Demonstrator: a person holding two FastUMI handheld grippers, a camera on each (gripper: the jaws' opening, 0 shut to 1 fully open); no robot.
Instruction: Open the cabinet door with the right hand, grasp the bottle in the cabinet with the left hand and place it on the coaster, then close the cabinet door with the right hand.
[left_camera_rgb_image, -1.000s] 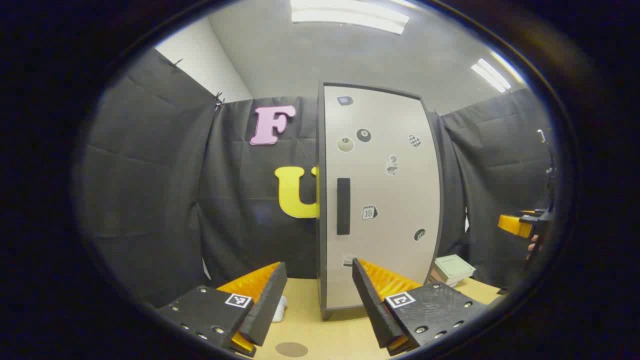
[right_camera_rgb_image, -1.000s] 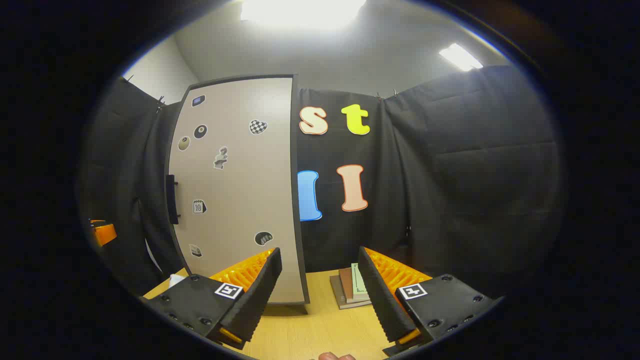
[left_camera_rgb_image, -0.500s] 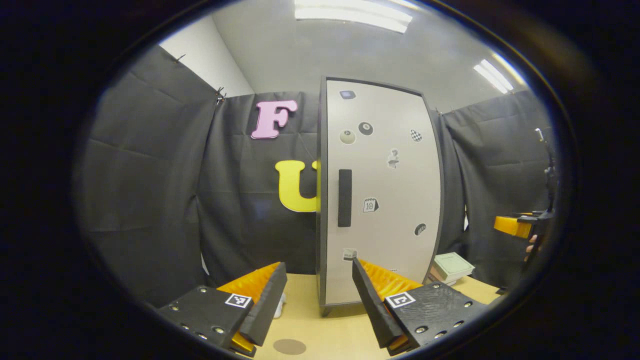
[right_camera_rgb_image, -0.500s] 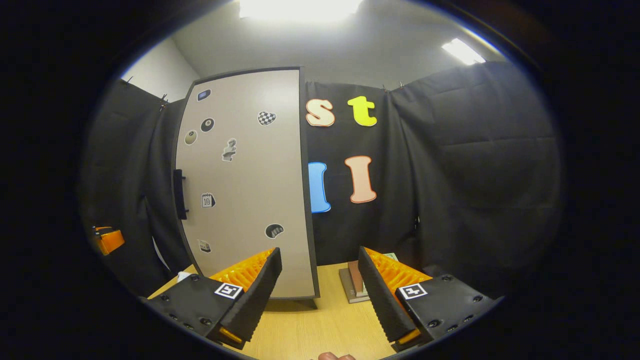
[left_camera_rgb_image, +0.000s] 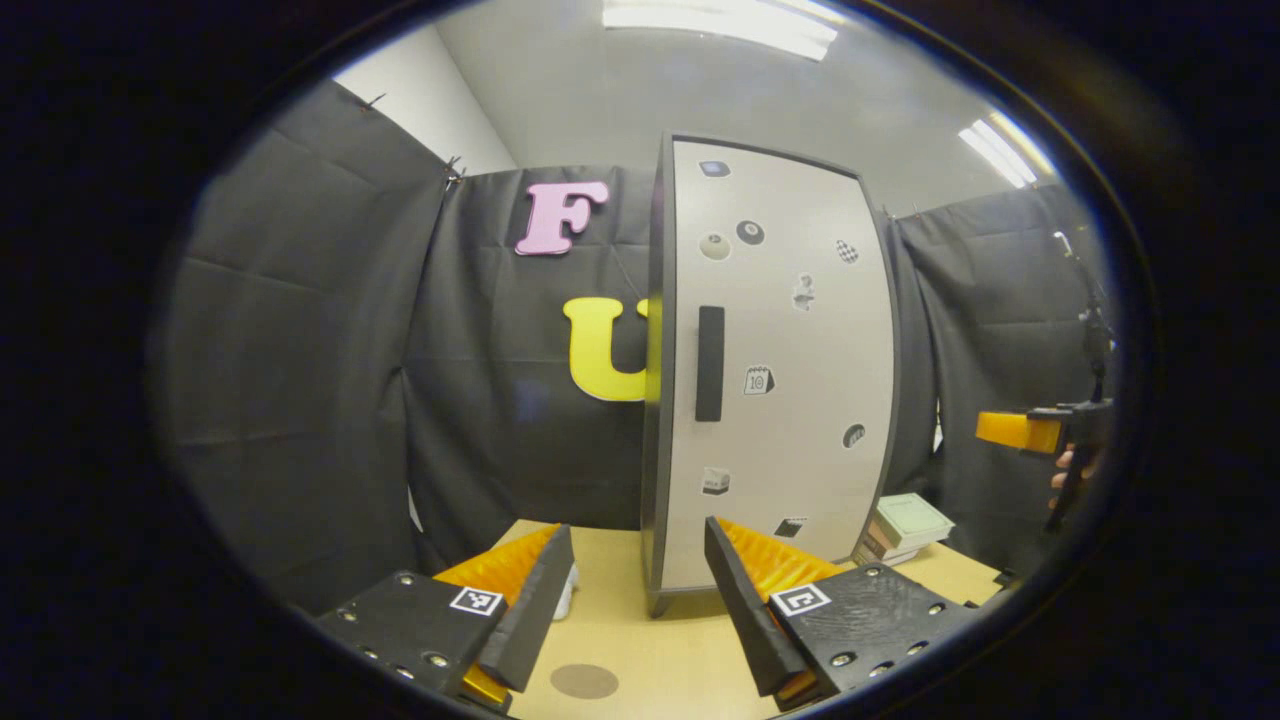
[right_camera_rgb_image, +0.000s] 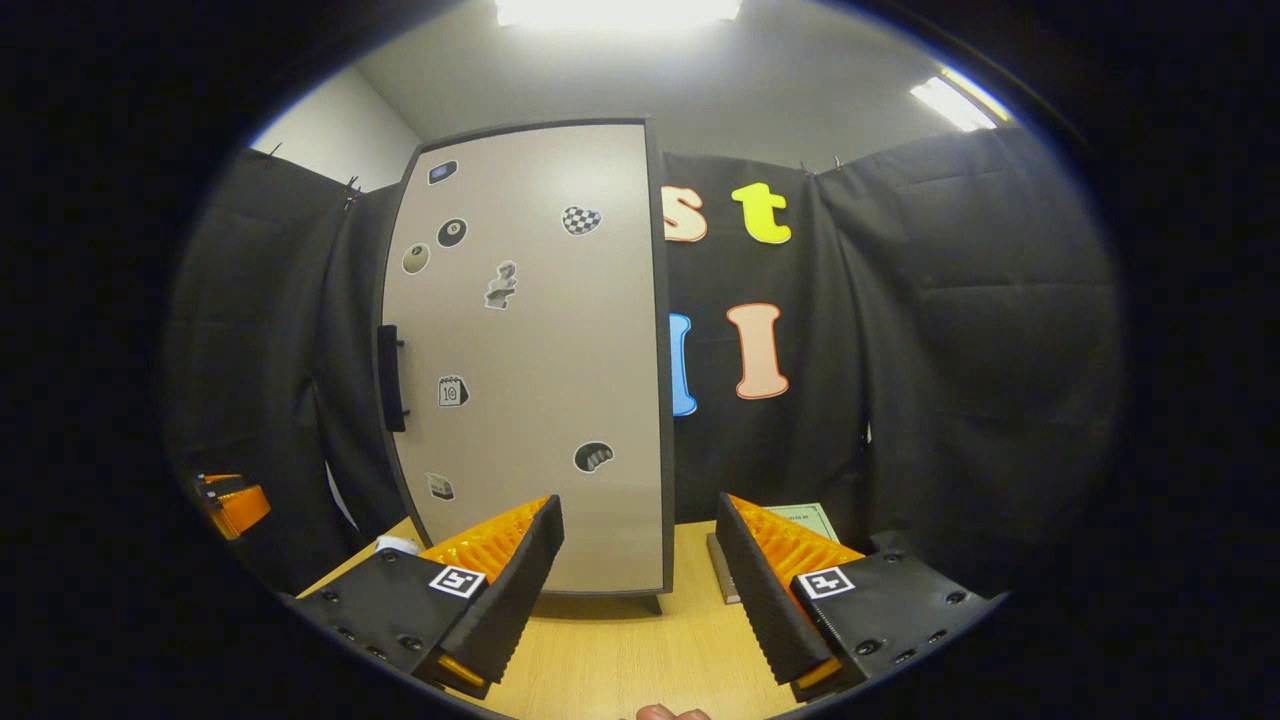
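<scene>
While hovering low over the light wooden table with fingers spread wide and nothing between them, faces the shut door of the tall beige cabinet with the dark frame as the right hand-held gripper; judged as step one, door not yet opened. Looks toward the slim black bar handle, found up and to the left of that gripper in the right gripper view, near the door's left edge and well apart from the fingertips. Stands upright along its length, so calls for fingers closing from either side across the bar, then a pull outward, probably swinging about the door's opposite edge. Hangs likewise spread and empty as the left hand-held gripper, pointed almost straight at the same handle in the left gripper view and seemingly squarer to it, though assigned to the bottle instead. Cannot see the bottle: presumably inside, behind the shut door. Shows a round brown coaster flat on the table just ahead of the left fingers, in front of the cabinet. Mind the stack of books beside the cabinet's right side.
</scene>
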